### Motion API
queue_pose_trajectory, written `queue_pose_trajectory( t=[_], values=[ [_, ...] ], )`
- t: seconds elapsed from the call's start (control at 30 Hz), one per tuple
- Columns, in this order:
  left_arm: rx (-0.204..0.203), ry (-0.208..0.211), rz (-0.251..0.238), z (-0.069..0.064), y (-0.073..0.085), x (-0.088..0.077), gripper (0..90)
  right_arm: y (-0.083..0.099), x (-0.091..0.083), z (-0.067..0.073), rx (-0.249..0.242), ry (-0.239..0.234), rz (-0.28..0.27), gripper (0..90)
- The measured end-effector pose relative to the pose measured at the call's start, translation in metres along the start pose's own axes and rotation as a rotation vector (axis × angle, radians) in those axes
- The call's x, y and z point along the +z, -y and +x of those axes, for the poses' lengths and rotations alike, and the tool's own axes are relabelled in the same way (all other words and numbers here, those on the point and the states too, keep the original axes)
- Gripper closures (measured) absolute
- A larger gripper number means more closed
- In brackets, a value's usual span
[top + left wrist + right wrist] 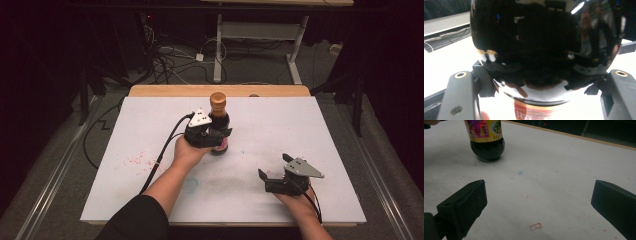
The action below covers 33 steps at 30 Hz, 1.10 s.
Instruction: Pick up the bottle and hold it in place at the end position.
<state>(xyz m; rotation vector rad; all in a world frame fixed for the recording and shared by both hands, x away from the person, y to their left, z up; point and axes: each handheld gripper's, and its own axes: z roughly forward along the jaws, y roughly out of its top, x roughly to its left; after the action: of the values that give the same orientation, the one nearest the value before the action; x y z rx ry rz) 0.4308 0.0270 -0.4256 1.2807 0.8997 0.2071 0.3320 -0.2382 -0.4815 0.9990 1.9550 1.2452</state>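
Dark glass, near black, with a brown cap (218, 98) on top: that's the bottle (219, 125) standing upright a little left of the middle of the white counter (300, 135), towards the far edge. The left tongs (216, 136) are clamped around its body, one jaw on each side, with the person's left hand (187, 152) behind them and a black cable (162, 152) trailing back along the forearm. In the left gripper view the bottle (544, 42) bulges right up against the camera, glossy and full of reflections, a red and white label (536, 112) peeking out below, and the black jaws hug it from both sides.

Over on the near right, the right tongs (272, 169) rest low by the counter, well apart from the bottle, held in the person's right hand (300, 202). Their jaws stand wide open with nothing between them. The right gripper view looks across the counter (564, 170) between those spread jaws: small red specks, a little red square mark (536, 226) and a faint blue spot (520, 172) on the white top, and farther off the rounded foot of the bottle (488, 146) sitting on the counter, with its yellow and purple label (484, 128) above. A pale wooden strip (220, 90) runs along the counter's far edge, and cables (170, 62) lie tangled on the floor beyond.
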Motion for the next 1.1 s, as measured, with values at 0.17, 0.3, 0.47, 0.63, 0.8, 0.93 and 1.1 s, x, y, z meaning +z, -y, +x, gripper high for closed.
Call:
queue_pose_trajectory(
  t=[0.17,0.3,0.47,0.63,0.8,0.93,1.1],
  values=[
    [0.013,-0.002,0.015,0.0017,0.0069,0.0035,28.8,0.0,0.0001,0.0,-0.005,0.001,0.0,0.9],
    [0.012,0.004,0.008,0.0026,0.0075,0.0027,28.7,0.0,0.0003,0.0001,-0.008,0.001,0.001,0.9],
    [0.006,0.009,0.004,0.0039,0.008,0.0015,28.5,0.0,0.0002,0.0003,-0.014,0.002,0.003,0.9],
    [0.003,0.01,0.0,0.0045,0.0087,0.001,28.3,0.0,0.0002,0.0004,-0.013,0.002,0.003,0.9],
    [-0.001,0.009,-0.004,0.0046,0.0094,0.0006,28.3,-0.0003,0.0004,-0.0013,0.016,-0.006,0.007,0.9],
    [-0.003,0.009,-0.013,0.0044,0.0103,0.0002,28.3,-0.0007,0.0003,-0.0023,0.03,-0.006,0.008,1.1],
    [-0.001,0.008,-0.009,0.0049,0.0097,-0.0004,28.3,-0.002,0.001,-0.0038,0.053,-0.001,0.01,3.5]
  ],
)
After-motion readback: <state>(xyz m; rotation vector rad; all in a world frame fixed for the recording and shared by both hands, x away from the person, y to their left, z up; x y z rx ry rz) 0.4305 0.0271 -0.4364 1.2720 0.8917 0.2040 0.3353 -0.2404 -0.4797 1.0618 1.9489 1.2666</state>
